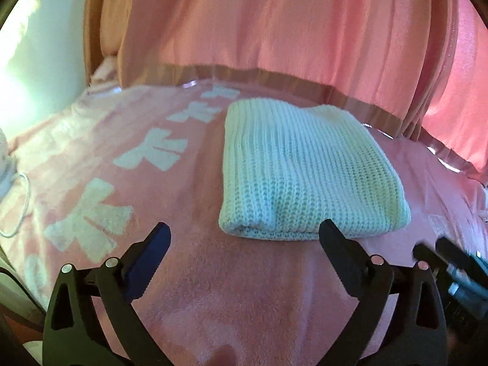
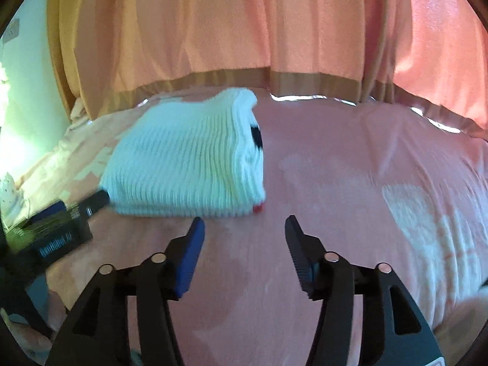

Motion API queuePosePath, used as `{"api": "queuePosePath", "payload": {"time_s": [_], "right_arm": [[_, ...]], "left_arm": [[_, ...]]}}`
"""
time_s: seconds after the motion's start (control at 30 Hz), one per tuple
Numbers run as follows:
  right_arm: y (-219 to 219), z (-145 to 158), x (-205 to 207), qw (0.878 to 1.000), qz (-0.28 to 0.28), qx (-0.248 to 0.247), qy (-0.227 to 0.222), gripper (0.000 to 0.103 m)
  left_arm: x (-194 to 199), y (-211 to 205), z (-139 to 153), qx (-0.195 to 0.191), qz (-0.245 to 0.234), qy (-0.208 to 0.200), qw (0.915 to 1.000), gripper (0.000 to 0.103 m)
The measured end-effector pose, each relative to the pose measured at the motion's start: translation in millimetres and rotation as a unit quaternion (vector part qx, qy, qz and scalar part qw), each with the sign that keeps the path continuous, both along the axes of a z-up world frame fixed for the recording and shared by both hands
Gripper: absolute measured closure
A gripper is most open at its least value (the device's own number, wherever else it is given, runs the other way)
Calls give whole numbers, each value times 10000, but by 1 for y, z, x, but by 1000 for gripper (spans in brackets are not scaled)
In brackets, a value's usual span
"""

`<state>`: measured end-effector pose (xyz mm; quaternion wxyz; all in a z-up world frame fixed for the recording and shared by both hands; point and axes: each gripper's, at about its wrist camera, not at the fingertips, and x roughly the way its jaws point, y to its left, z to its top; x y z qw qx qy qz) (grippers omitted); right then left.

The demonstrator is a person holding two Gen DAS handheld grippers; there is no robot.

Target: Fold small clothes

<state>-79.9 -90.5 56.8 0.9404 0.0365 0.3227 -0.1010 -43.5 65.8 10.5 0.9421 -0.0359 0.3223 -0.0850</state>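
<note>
One white, chunky rib-knit garment (image 1: 308, 167), folded into a thick rectangular bundle, is seen lying flat on a pink fleece blanket with pale block motifs (image 1: 100, 183), which is spread over what is taken to be a bed in front of a pink-orange curtain (image 1: 274, 24). In the left wrist view the bundle is found at about 12 to 1 o'clock, just beyond the fingertips; in the right wrist view it is found at about 10 to 11 o'clock. The left gripper (image 1: 245, 231) is spread wide and nothing is pinched; its right fingertip is seen level with the bundle's near edge, and contact cannot be told. The right gripper (image 2: 245, 224) is spread partway, empty, and kept just clear of the near right corner, where a black patch (image 2: 257, 135) and a small red tag (image 2: 258, 209) are shown. The knit is judged to be light, soft and limp, with no stiffness of its own, so sagging and unfolding are to be expected if only one layer is lifted. Little slipperiness is expected, since the ribs should grip the pads, though loose yarn could be snagged. Hold is best taken at the rounded folded edge facing the grippers, with all layers pinched together near both near corners.
</note>
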Motion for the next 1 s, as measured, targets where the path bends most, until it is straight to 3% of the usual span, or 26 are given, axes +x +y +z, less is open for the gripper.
{"api": "queuePosePath", "payload": {"time_s": [0.13, 0.4, 0.8, 1.0], "right_arm": [[6, -14, -1, 9997, -39, -49, 237, 46], [14, -18, -3, 9996, 23, -34, 289, 44], [18, -17, -3, 9994, 80, -53, 343, 42], [18, -18, -3, 9993, 74, -16, 357, 42]], "left_arm": [[-6, -8, -2, 300, -39, -144, 9994, 8], [-15, -13, -10, 636, -6, -186, 9978, 8], [-8, -3, -19, 478, 83, 163, 9987, 5], [-11, -3, -21, 506, 83, 108, 9986, 5]]}}
